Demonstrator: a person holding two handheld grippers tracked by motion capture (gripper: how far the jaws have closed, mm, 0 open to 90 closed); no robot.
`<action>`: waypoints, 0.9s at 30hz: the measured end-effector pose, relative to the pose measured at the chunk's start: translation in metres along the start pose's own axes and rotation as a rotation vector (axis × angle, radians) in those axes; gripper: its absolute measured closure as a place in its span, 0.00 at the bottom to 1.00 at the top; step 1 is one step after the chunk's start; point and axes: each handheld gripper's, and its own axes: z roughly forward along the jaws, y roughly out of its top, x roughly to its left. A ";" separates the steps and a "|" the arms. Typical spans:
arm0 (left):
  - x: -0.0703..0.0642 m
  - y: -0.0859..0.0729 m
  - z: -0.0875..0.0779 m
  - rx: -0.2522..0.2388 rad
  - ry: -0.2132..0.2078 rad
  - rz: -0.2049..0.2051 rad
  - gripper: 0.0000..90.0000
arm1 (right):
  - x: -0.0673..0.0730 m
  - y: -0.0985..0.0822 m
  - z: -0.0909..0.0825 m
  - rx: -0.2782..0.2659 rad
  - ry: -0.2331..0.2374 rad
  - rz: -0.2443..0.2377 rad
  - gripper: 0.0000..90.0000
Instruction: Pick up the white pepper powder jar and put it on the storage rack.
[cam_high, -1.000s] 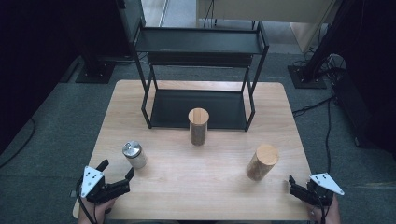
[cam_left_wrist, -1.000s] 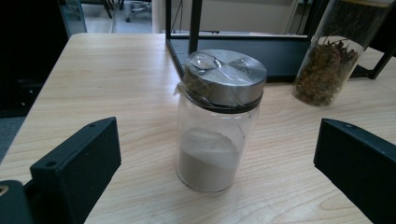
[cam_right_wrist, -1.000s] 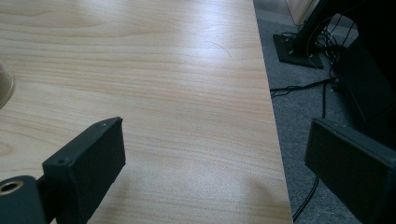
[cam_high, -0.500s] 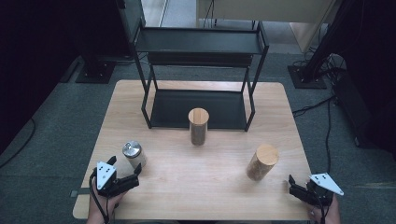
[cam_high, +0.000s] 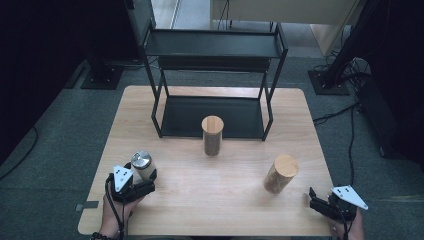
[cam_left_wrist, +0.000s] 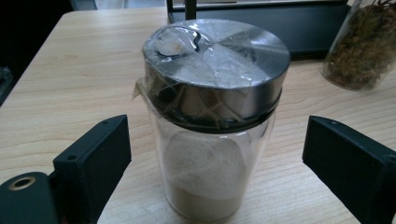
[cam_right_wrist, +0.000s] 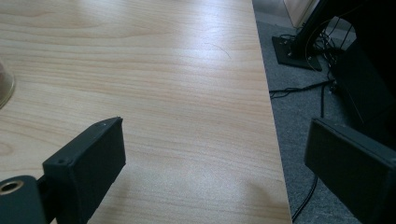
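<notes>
Well in front of the shelf (cam_high: 212, 75), left gripper (cam_left_wrist: 215, 172) has been closing around the jar (cam_left_wrist: 212, 116), probably not touching yet; right gripper (cam_right_wrist: 215, 172) gapes, nothing inside.

This looks like a lab or recording room, not a home. A plain wooden counter (cam_high: 165, 100) stands on grey carpet (cam_high: 60, 130), ringed by dark curtains (cam_high: 45, 40). Black stand bases (cam_high: 327, 82) and loose cables (cam_high: 345, 112) lie on the floor, and a bare black rack (cam_high: 212, 47) stands on the counter.
</notes>
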 end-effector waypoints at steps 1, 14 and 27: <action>-0.001 0.000 0.002 0.009 0.006 0.004 0.09 | 0.000 0.000 0.000 0.000 0.000 0.000 0.06; 0.000 0.005 0.017 0.041 0.044 -0.036 0.27 | 0.000 0.000 0.000 -0.001 0.005 0.001 0.06; -0.003 0.005 0.018 0.035 0.064 -0.035 0.34 | 0.000 0.000 0.000 -0.001 0.003 0.001 0.06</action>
